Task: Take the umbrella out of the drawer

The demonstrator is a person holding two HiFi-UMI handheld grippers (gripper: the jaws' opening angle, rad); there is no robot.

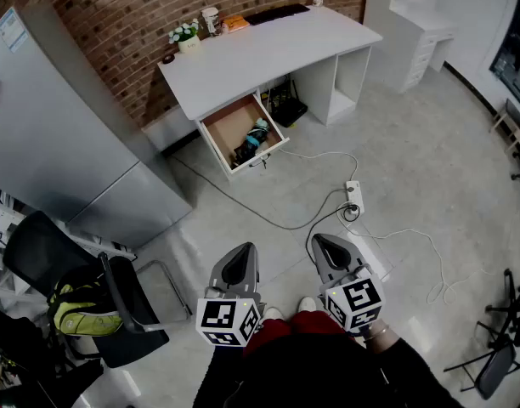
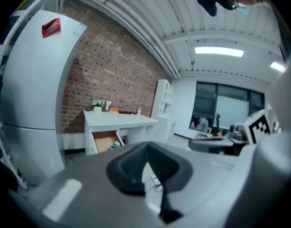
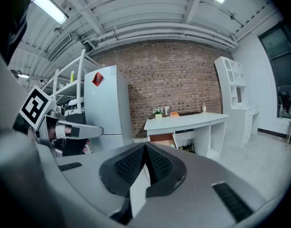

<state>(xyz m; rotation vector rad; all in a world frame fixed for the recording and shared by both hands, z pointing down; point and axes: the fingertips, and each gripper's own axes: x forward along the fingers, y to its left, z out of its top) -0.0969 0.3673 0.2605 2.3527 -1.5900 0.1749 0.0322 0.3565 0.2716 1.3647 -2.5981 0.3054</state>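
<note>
A wooden drawer (image 1: 230,119) stands pulled out under the white desk (image 1: 268,49). A folded umbrella (image 1: 252,140), dark with a teal part, lies in it at the right side. The drawer (image 2: 104,141) also shows small and far off in the left gripper view, and the drawer (image 3: 162,138) likewise in the right gripper view. Both grippers hang close to my body, far from the desk, above the grey floor. My left gripper (image 1: 238,263) is shut and empty, its pads meeting at the left gripper (image 2: 146,152). My right gripper (image 1: 330,250) is shut too, nothing between the jaws of the right gripper (image 3: 146,149).
A grey refrigerator (image 1: 65,134) stands left of the desk. A black chair (image 1: 69,270) with a yellow-green backpack (image 1: 83,308) is at lower left. A power strip (image 1: 354,198) and loose cables (image 1: 413,245) lie on the floor between me and the desk. White shelving (image 1: 413,24) is at right.
</note>
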